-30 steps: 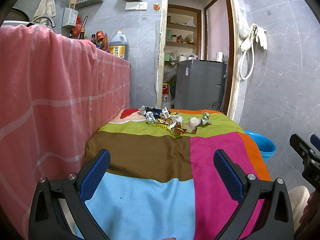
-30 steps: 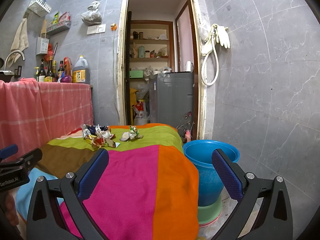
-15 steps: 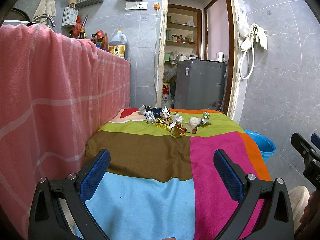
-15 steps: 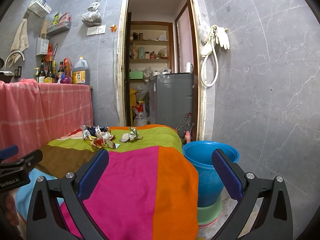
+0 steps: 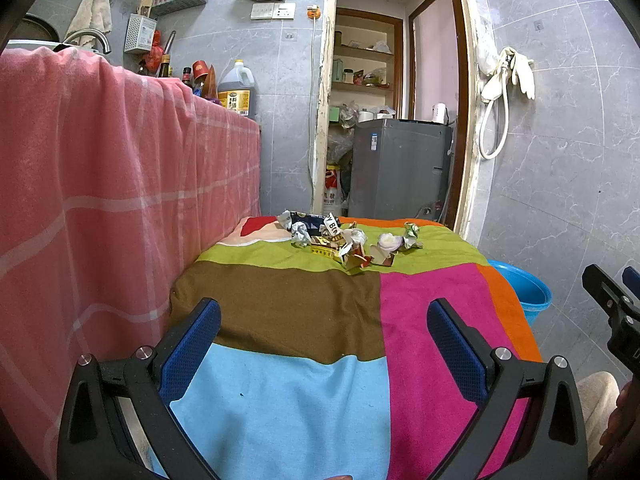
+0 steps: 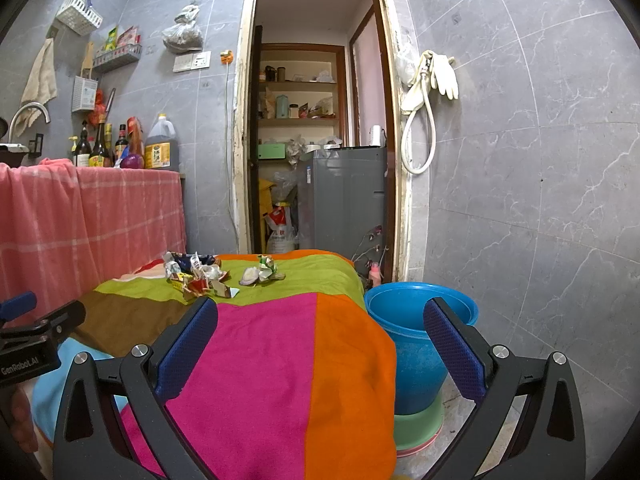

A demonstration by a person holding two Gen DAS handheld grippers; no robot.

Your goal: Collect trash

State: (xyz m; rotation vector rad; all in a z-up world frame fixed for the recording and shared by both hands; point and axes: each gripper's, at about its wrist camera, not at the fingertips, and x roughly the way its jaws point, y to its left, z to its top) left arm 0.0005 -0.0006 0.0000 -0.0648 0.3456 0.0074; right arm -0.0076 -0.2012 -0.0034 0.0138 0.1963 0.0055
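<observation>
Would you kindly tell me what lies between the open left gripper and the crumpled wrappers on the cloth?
Only bare patchwork cloth: no item lies between the left gripper and the pile of crumpled wrappers, as the left wrist view shows.

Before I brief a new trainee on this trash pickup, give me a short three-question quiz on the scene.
1. True or false: the left claw is holding a wrapper.
2. On which colour patch of the blanket does the trash pile lie? A pink, B green, C light blue.
3. Fill in: the blue bucket stands on the floor off the blanket's ____ edge.

Key: 1 false, both it and the right claw are open and empty; 2 B; 3 orange.
</observation>
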